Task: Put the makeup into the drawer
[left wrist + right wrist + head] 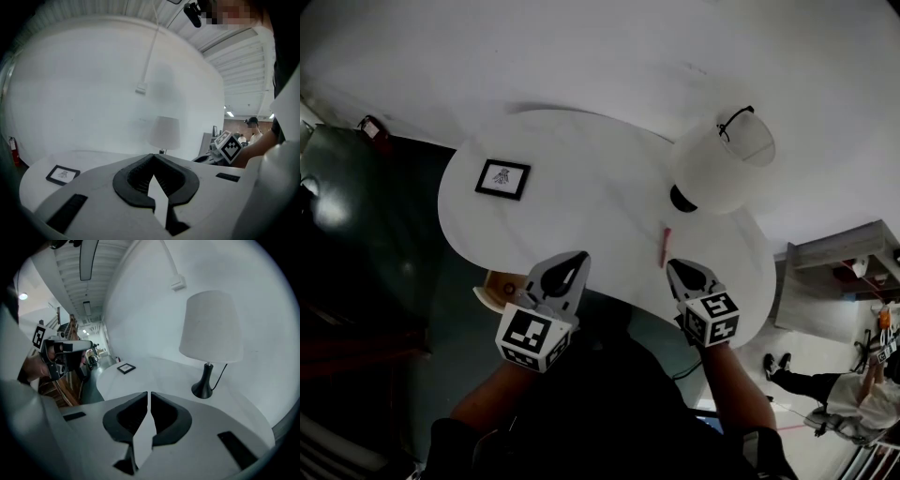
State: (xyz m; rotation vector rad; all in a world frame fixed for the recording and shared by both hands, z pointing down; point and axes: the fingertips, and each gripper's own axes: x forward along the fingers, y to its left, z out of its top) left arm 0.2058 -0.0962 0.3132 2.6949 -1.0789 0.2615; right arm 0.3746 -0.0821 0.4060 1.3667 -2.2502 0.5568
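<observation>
A slim red makeup stick (665,247) lies on the round white table (581,202), in front of the lamp. My right gripper (672,265) hovers at the table's near edge just below the stick, apart from it; its jaws stand shut with nothing between them (149,393). My left gripper (579,258) is at the near edge further left, also shut and empty (152,155). The stick does not show in either gripper view. A tan wooden piece (494,289), perhaps the drawer, shows under the table's edge left of the left gripper.
A white-shaded lamp (722,164) on a black base (202,389) stands at the table's right. A small black-framed picture (502,178) lies at the left. A white wall runs behind. People stand further off at the right.
</observation>
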